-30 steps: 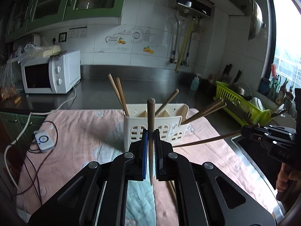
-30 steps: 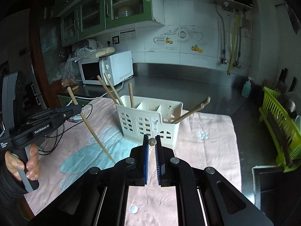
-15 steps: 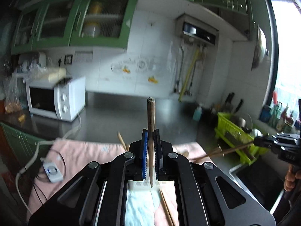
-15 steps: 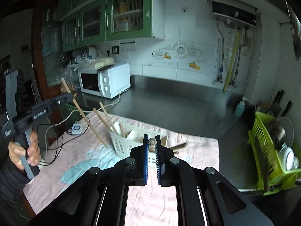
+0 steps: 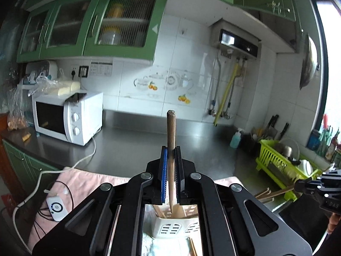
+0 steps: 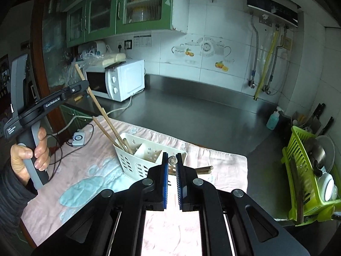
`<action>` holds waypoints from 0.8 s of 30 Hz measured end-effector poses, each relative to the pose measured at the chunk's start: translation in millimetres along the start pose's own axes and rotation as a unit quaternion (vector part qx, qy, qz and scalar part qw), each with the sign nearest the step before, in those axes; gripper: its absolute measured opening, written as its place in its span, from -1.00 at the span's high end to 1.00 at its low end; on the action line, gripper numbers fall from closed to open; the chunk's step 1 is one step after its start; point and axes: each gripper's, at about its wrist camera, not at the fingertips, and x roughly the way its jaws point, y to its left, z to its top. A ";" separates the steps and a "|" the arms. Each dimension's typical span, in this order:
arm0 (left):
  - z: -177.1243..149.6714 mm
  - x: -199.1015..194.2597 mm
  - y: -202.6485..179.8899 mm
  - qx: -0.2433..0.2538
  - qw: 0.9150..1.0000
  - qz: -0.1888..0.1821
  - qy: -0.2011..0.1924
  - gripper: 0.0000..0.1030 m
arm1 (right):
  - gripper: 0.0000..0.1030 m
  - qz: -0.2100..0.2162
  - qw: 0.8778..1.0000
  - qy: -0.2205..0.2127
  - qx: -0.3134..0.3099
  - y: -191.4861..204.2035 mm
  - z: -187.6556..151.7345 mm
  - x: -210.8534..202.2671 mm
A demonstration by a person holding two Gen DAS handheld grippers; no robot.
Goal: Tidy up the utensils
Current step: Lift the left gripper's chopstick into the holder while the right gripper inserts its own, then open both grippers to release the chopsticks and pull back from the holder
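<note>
Left gripper (image 5: 171, 164) clamped on an upright chopstick (image 5: 171, 140), lower tip just above the white slotted utensil caddy (image 5: 170, 228). Right gripper (image 6: 172, 170) clamped on a second chopstick (image 6: 172, 160), seen end-on between the blue pads (image 6: 164, 177). Caddy sits on a pink cloth (image 6: 89, 164); several chopsticks lean in its 9 o'clock compartment, two more stick out at 3 o'clock. Left gripper's side reads "GenRobot.AI". At 3 o'clock, green dish rack (image 6: 307, 177). At 10 o'clock, white microwave (image 6: 119, 79) on the steel counter (image 6: 202, 111).
</note>
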 end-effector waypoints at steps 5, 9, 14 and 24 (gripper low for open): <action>-10.4 12.4 -0.6 0.004 1.000 -0.001 0.022 0.89 | 0.86 0.000 1.000 0.015 0.006 -0.1 2.9 19.4; -12.7 15.4 -1.9 0.005 1.000 -0.003 0.029 0.88 | 0.86 0.000 1.000 0.025 0.011 -0.7 5.5 34.3; -14.1 8.5 -4.3 0.011 0.999 -0.010 0.028 0.85 | 0.84 0.006 1.000 0.012 0.023 -1.0 8.3 38.6; -27.8 -34.4 -1.8 0.013 0.999 -0.005 0.030 0.45 | 0.70 0.010 0.999 -0.015 0.030 14.2 -29.5 5.1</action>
